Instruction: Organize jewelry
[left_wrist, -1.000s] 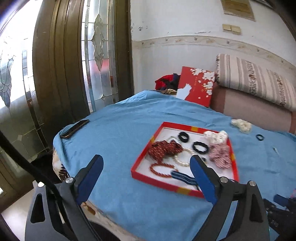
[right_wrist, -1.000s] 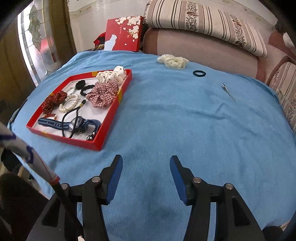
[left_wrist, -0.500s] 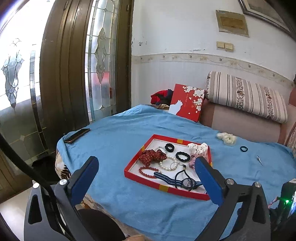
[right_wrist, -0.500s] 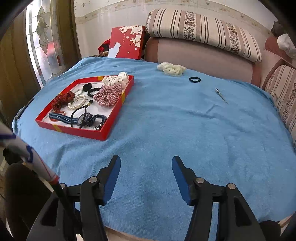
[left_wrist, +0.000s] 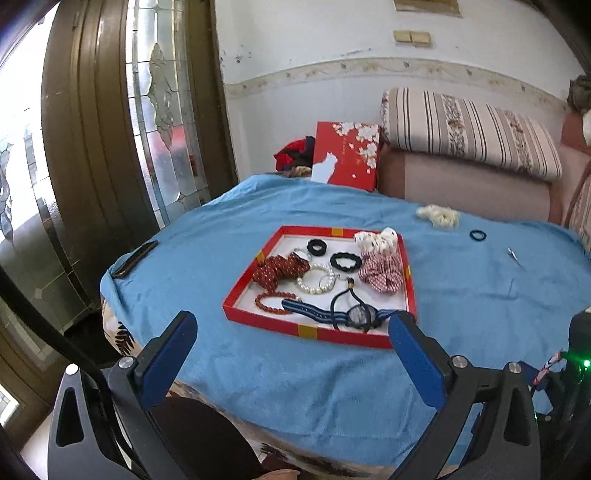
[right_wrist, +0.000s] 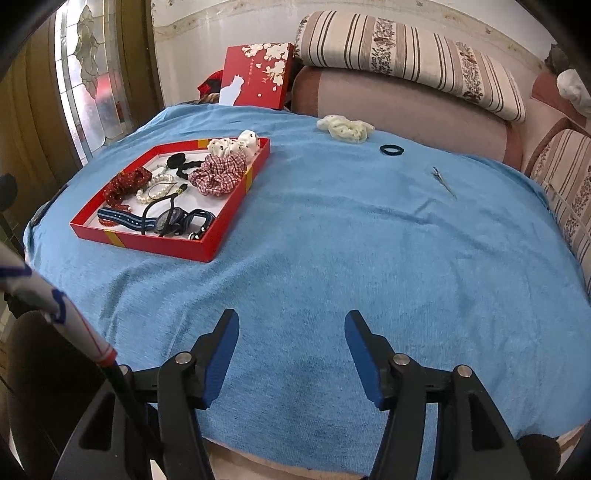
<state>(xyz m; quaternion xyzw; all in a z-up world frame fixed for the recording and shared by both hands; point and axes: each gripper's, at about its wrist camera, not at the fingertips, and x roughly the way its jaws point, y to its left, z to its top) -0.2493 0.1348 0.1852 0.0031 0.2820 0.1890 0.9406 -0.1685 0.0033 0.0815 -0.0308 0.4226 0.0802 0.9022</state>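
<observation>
— So, where are your hands right now?

— I hold the left tool (left_wrist: 291, 332) tilted down over the near edge of the surface (right_wrist: 332, 258), its fingers spread as wide as they go, nothing between them. My right tool (right_wrist: 291, 332) points more steeply at the bare blue cloth, jaws partly apart and empty.

— And the jewelry?

— Most of it sits in the red tray (left_wrist: 314, 330): a pearl bracelet (left_wrist: 316, 278), a red bead bracelet (left_wrist: 273, 301), a striped watch (left_wrist: 354, 314), two black hair ties, a plaid scrunchie (left_wrist: 382, 271) and a dark red one (left_wrist: 280, 269). Well apart on the cloth lie a cream scrunchie (right_wrist: 345, 127), a black hair tie (right_wrist: 391, 149) and a thin metal clip (right_wrist: 443, 182).

— What differs from a second ago?

— My left tool has backed away from the tray, so the whole tray now shows beyond its fingers, and its jaws have widened. The right view has drawn back slightly too; its jaws have eased open a little.
</observation>
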